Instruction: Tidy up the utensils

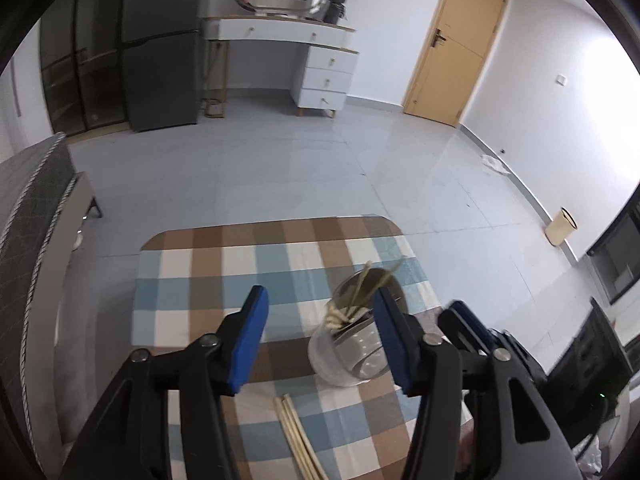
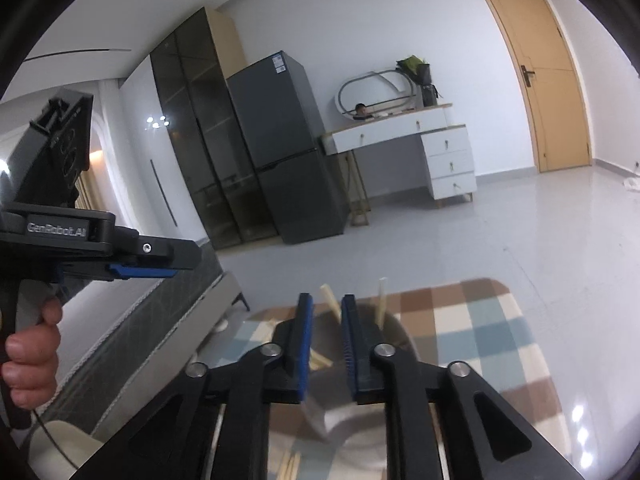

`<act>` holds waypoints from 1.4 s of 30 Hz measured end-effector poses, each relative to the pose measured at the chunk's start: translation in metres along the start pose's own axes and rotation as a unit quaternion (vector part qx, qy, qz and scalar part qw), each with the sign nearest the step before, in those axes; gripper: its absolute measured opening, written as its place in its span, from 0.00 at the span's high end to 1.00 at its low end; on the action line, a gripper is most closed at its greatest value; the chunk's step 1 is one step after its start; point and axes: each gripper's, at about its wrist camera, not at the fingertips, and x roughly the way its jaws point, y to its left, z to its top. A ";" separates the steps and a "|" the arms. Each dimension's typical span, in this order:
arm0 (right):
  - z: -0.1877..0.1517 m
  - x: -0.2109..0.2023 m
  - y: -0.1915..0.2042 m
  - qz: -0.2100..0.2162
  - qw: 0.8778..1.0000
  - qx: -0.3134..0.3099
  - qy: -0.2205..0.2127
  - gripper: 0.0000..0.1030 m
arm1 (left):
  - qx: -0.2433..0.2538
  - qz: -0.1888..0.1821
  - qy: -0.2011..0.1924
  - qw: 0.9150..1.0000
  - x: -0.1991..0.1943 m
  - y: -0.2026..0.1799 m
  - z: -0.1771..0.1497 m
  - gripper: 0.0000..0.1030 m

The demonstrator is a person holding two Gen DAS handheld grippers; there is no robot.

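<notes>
Lying nearest on the checked worktop [image 1: 192,264], loose chopsticks [image 1: 298,440] wait; pinch them low and level. Left gripper [image 1: 320,344] gapes empty; right gripper [image 2: 327,344] stands slightly parted, empty. Beyond, the glass jar [image 1: 348,356] holds utensils.

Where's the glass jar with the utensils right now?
In the left wrist view, the glass jar stands on the checked tablecloth, just inside the left gripper's right finger, with loose chopsticks lying on the cloth nearer the camera.
</notes>
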 end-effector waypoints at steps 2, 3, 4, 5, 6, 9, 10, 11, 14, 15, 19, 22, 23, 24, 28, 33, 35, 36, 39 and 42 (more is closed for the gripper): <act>-0.003 -0.014 0.008 -0.002 1.000 -0.003 -0.004 0.76 | -0.005 0.003 -0.006 1.000 -0.007 0.003 -0.006 0.49; -0.003 -0.020 0.012 -0.001 1.000 -0.006 -0.002 0.70 | -0.005 0.010 -0.011 1.000 -0.013 0.003 -0.009 0.48; -0.004 -0.026 0.016 0.000 1.000 -0.008 -0.002 0.68 | -0.002 0.015 -0.018 1.000 -0.018 0.003 -0.013 0.48; -0.004 -0.031 0.021 0.000 1.000 -0.011 -0.003 0.65 | 0.001 0.017 -0.026 1.000 -0.024 0.003 -0.016 0.47; -0.004 -0.037 0.025 0.000 1.000 -0.013 -0.006 0.62 | 0.003 0.020 -0.032 0.999 -0.028 0.003 -0.020 0.45; -0.004 -0.056 0.037 0.000 1.000 -0.012 -0.014 0.42 | 0.006 0.033 -0.052 0.998 -0.041 0.003 -0.031 0.36; -0.005 -0.062 0.040 0.002 1.000 -0.011 -0.018 0.39 | 0.004 0.037 -0.060 0.997 -0.045 0.004 -0.036 0.36; -0.005 -0.067 0.044 0.002 1.000 -0.011 -0.021 0.35 | 0.001 0.043 -0.064 0.997 -0.048 0.005 -0.040 0.35; -0.008 -0.083 0.057 0.000 1.000 -0.015 -0.028 0.28 | -0.001 0.051 -0.073 0.996 -0.055 0.006 -0.050 0.33; -0.009 -0.088 0.062 0.001 0.999 -0.017 -0.031 0.26 | 0.000 0.053 -0.075 0.996 -0.057 0.007 -0.053 0.32; -0.013 -0.106 0.074 -0.001 0.999 -0.022 -0.043 0.15 | -0.005 0.052 -0.088 0.995 -0.066 0.010 -0.066 0.26; -0.017 -0.113 0.081 0.000 0.999 -0.018 -0.043 0.11 | -0.010 0.056 -0.103 0.993 -0.071 0.013 -0.077 0.20; -0.019 -0.116 0.083 -0.002 0.999 -0.019 -0.044 0.09 | -0.011 0.057 -0.109 0.992 -0.073 0.014 -0.081 0.20; -0.021 -0.118 0.085 -0.005 0.999 -0.020 -0.045 0.07 | -0.012 0.058 -0.113 0.992 -0.075 0.015 -0.086 0.19; -0.029 -0.124 0.091 -0.011 0.999 -0.022 -0.044 0.00 | -0.016 0.068 -0.126 0.990 -0.075 0.020 -0.099 0.17; -0.041 -0.126 0.095 -0.004 1.000 -0.014 -0.028 0.00 | -0.029 0.092 -0.151 0.984 -0.077 0.026 -0.115 0.07; -0.048 -0.125 0.096 -0.004 1.000 -0.013 -0.024 0.00 | -0.028 0.093 -0.157 0.983 -0.074 0.028 -0.120 0.07; -0.051 -0.125 0.096 -0.006 1.000 -0.013 -0.021 0.00 | -0.027 0.093 -0.159 0.982 -0.075 0.028 -0.123 0.07; -0.059 -0.121 0.097 -0.015 1.000 -0.017 -0.007 0.00 | -0.024 0.096 -0.160 0.982 -0.068 0.029 -0.127 0.07; -0.065 -0.115 0.096 -0.031 0.999 -0.020 0.008 0.00 | -0.024 0.097 -0.160 0.982 -0.061 0.032 -0.132 0.07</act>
